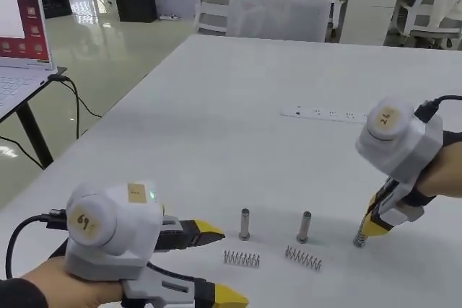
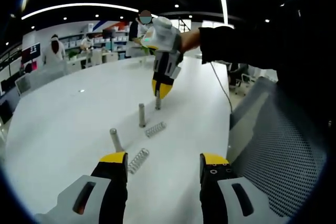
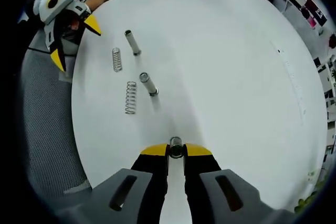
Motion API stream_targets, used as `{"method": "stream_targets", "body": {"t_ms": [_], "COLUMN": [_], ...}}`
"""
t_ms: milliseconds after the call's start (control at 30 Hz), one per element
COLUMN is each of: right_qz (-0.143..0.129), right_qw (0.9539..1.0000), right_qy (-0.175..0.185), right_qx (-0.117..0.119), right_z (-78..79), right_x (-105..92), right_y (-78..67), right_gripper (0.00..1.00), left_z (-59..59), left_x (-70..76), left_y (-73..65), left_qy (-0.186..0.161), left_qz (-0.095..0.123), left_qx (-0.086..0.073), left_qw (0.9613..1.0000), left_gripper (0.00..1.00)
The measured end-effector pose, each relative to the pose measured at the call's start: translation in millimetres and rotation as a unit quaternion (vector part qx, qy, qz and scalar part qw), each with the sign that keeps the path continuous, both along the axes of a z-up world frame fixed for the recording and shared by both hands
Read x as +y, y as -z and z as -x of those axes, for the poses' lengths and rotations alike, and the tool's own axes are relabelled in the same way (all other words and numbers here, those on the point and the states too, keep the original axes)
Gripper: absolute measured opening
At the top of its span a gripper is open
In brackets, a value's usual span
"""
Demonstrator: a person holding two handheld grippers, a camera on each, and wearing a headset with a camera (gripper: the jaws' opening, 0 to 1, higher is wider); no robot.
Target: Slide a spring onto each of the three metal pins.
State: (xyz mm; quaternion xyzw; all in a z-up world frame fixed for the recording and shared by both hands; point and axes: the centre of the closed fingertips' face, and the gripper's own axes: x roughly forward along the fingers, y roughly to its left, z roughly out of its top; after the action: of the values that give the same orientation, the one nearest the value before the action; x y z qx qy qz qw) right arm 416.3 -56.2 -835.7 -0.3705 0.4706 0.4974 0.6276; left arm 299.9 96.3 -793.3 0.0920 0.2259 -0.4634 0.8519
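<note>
**Grippers.** We find the right gripper (image 3: 176, 153) closed on one spring (image 1: 359, 237). This spring stands upright at the right end of the row, near the front of the desk (image 1: 238, 120). Coils and jaws hide the third pin under it. The left gripper (image 2: 163, 160) is open and holds nothing. It sits low, beside the work.

**Step in hand, in our judgement:** seating this spring.
- We would keep the right gripper in line with the upright pin and press straight down.
- We would loosen the grip only once the coils reach the base.
- A tilted push could bind the spring or tip the pin.

**Count.**
- **Pins:** three. The left pin (image 1: 245, 223) and the middle pin (image 1: 304, 227) stand bare and upright.
- **Springs:** three. The left loose spring (image 1: 241, 258) and the right loose spring (image 1: 303, 258) lie flat just in front of the bare pins, apart from them.
- **Grippers:** two.
</note>
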Motion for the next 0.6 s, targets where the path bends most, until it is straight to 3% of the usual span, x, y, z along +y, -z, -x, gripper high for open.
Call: {"method": "stream_targets", "body": {"t_ms": [167, 600], "right_qz": [0.005, -0.002], "right_qw": [1.0000, 0.9999], "right_qy": [0.000, -0.009], "right_qx": [0.003, -0.005], "right_z": [1.3, 4.0], "right_x": [-0.3, 1.3], "right_y": [6.4, 3.1], "right_gripper": [0.08, 0.09], "left_z": [-0.1, 0.1], "left_x": [0.1, -0.5], "left_y": [-0.1, -0.2], "left_qy": [0.000, 0.002], "left_qz": [-0.001, 0.000], "left_qx": [0.000, -0.001], "left_qw": [1.0000, 1.0000], "left_gripper": [0.50, 0.49]}}
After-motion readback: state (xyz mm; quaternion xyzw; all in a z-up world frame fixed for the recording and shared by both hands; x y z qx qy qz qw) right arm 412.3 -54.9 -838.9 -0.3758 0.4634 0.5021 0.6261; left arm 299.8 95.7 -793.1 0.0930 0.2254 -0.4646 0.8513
